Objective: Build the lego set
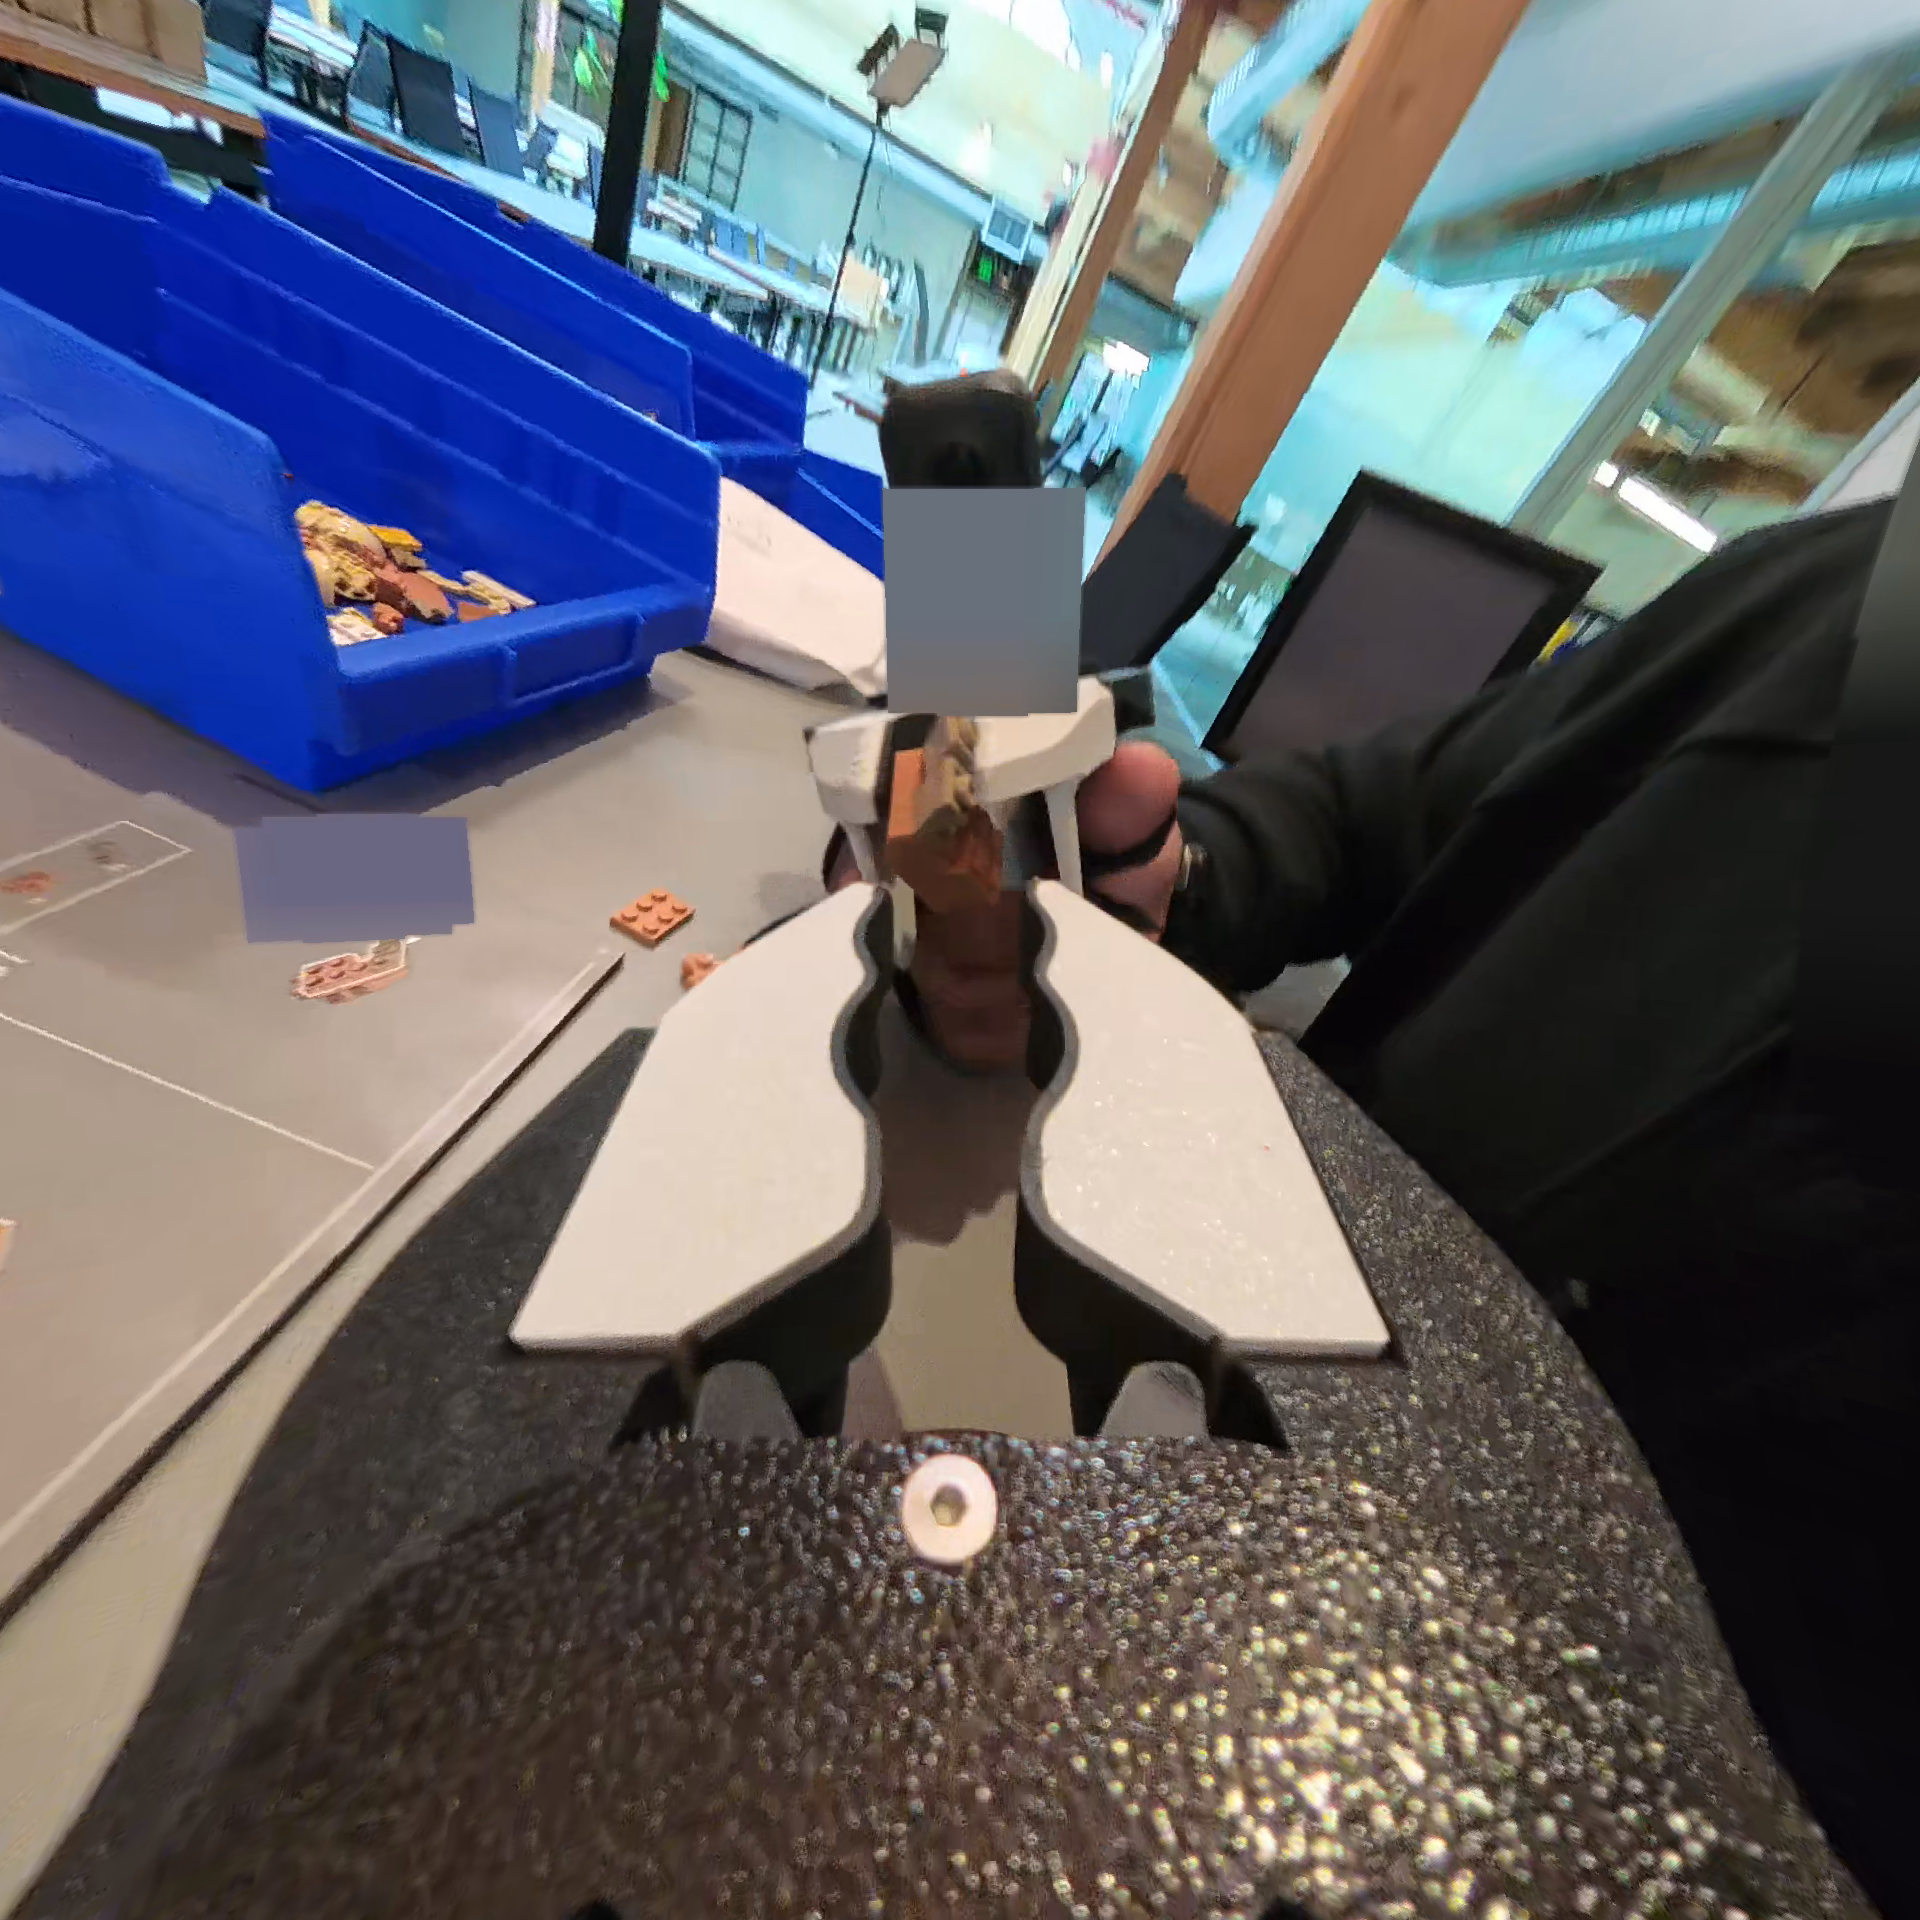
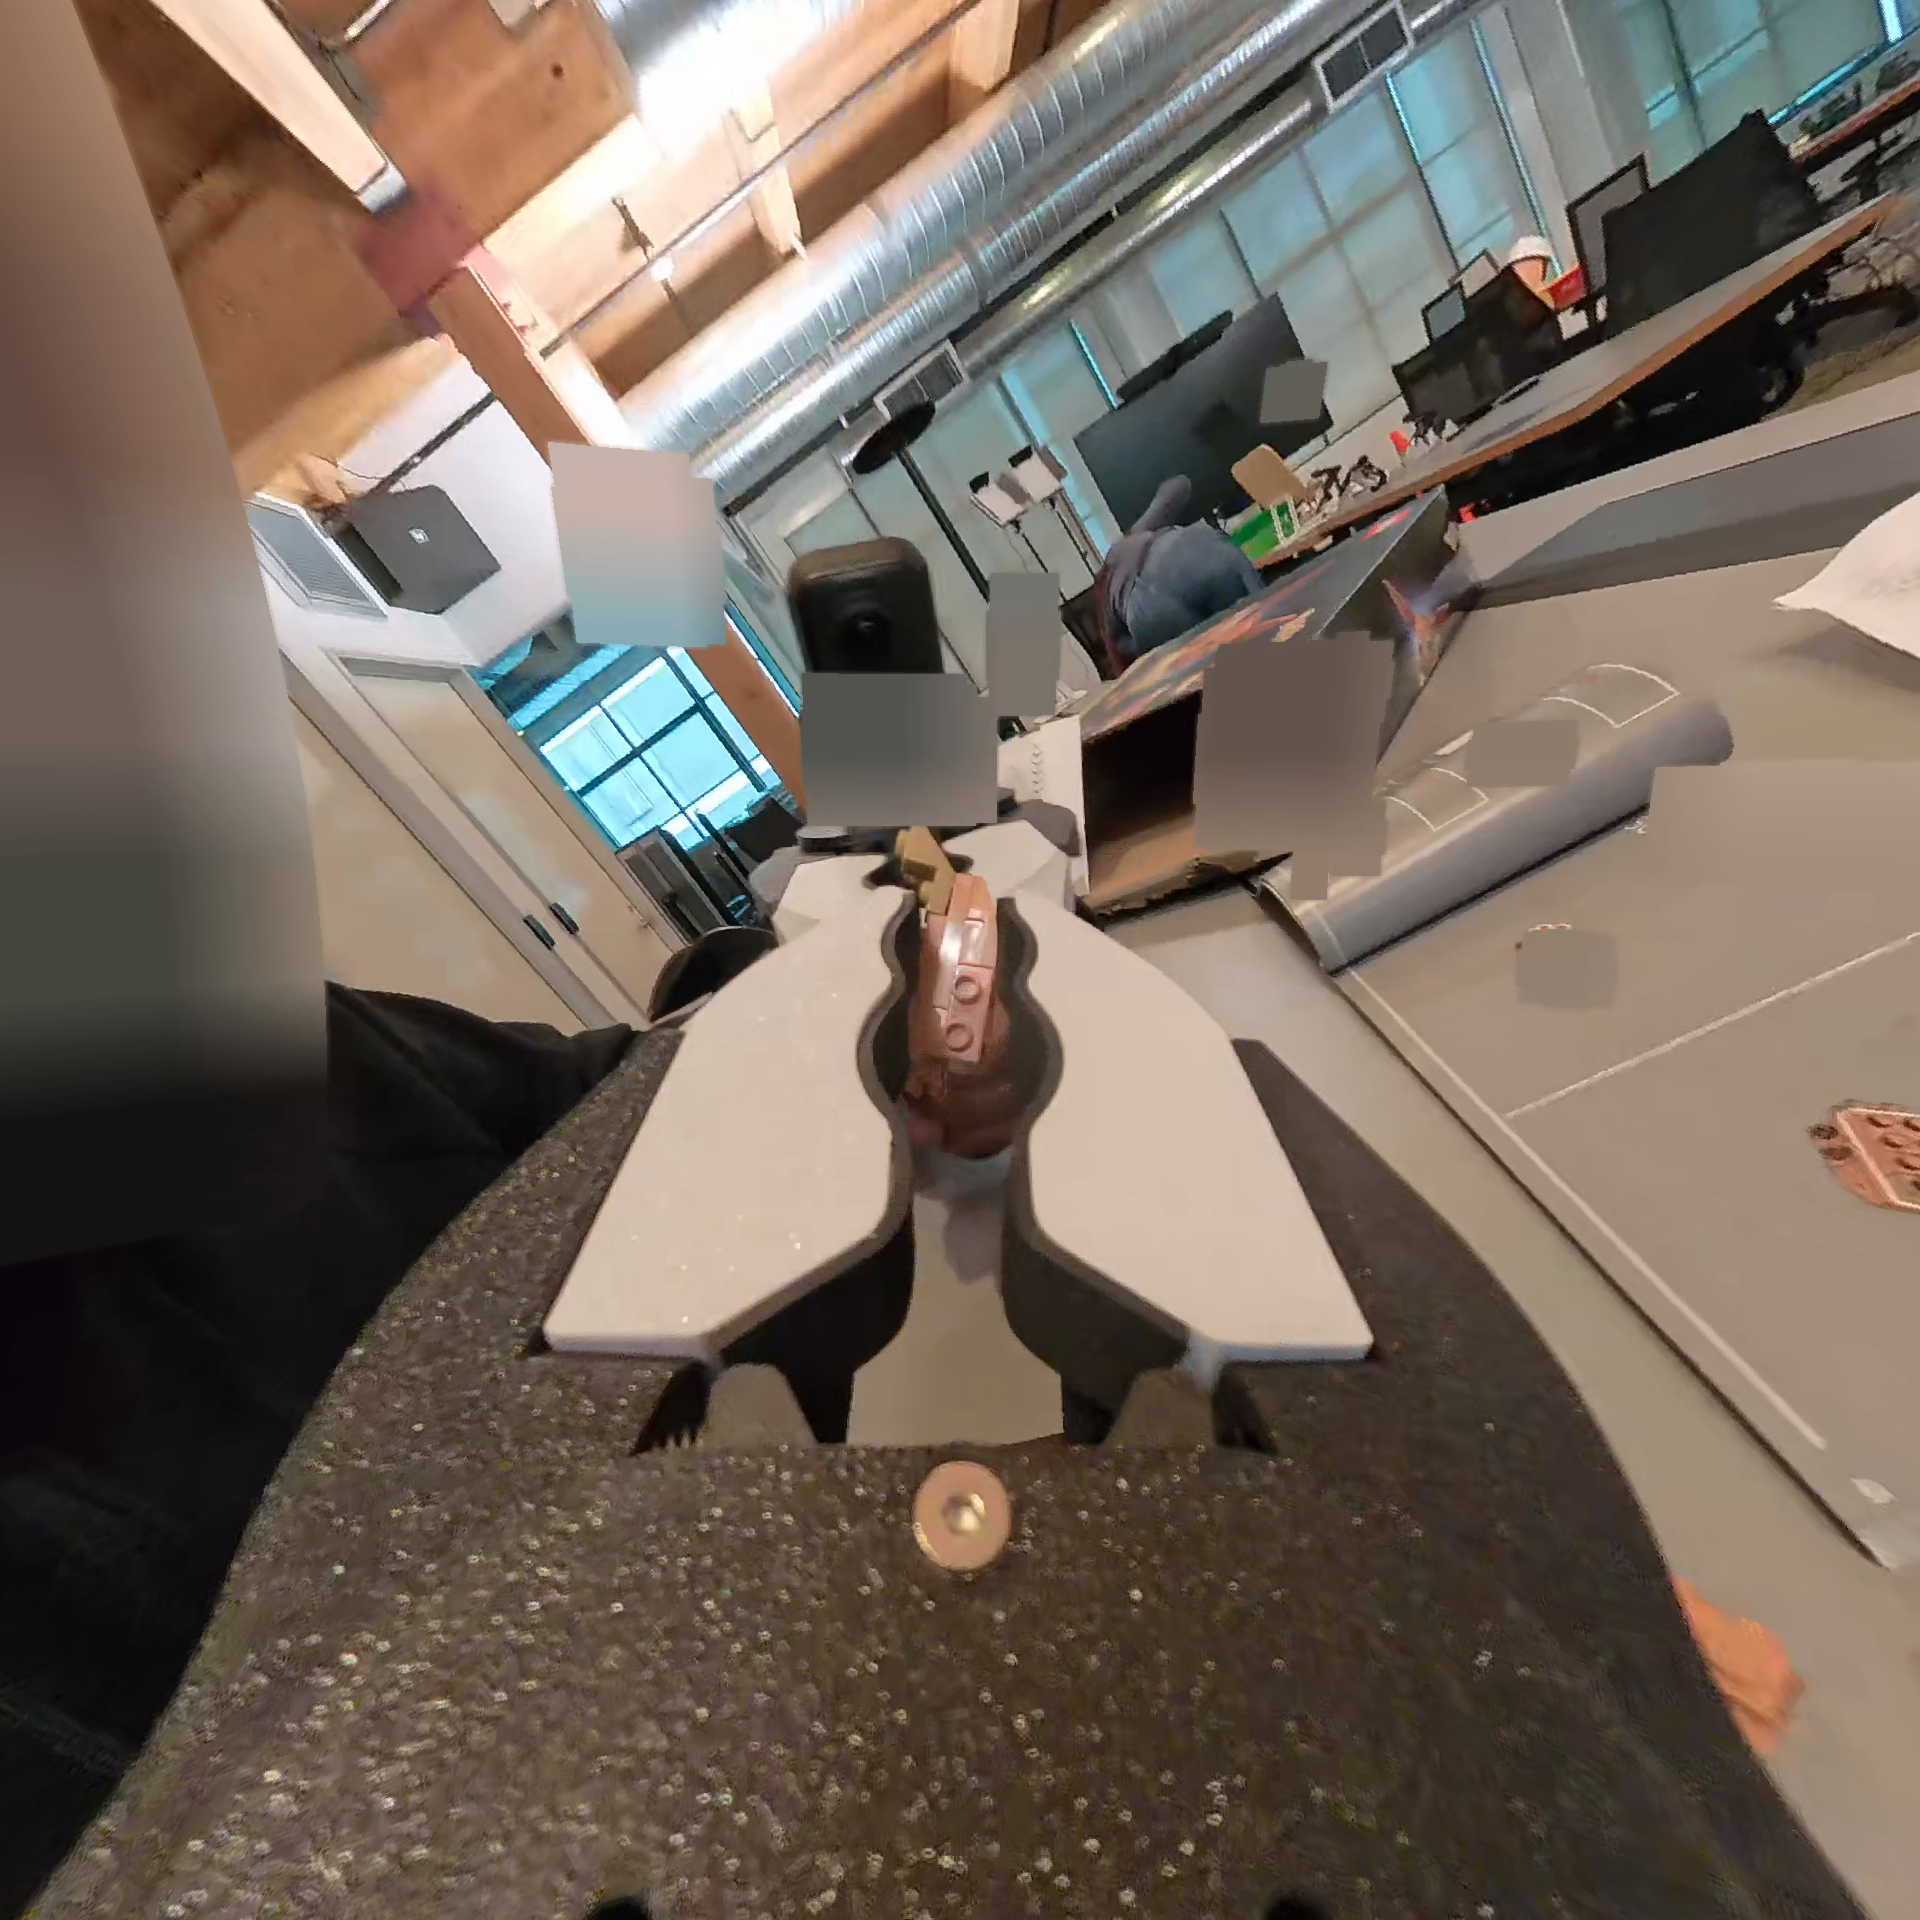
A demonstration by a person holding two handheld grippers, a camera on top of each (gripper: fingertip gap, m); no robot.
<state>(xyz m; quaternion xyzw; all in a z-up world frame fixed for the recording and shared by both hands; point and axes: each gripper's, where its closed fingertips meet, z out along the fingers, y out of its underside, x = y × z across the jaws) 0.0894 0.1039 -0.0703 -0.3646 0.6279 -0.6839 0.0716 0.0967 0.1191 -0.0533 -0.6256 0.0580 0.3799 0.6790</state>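
Observation:
The two grippers face each other above the grey table (image 1: 260, 1143), with a brown and tan brick assembly (image 1: 961, 935) between them. In the left wrist view my left gripper (image 1: 951, 904) is open. The assembly's brown end stands between its fingers with narrow gaps on both sides. My right gripper (image 1: 961, 769), in a person's hand (image 1: 1132, 821), grips the assembly's far end. In the right wrist view my right gripper (image 2: 956, 920) is shut on the brick assembly (image 2: 961, 987), a studded pinkish-brown strip with a tan piece at its far tip. The left gripper (image 2: 925, 883) is just beyond it.
Blue bins (image 1: 520, 665) stand at the left, one holding loose brown and tan bricks (image 1: 395, 582). An orange plate (image 1: 652, 916) and a small brick cluster (image 1: 348, 975) lie on the table. A white sheet (image 1: 779, 592), a cardboard box (image 2: 1143, 800) and another brick piece (image 2: 1870, 1153) are nearby. The grippers are tip to tip, or close to it. The orange plate (image 1: 652, 916) is about 15 cm from both grippers' fingertips.

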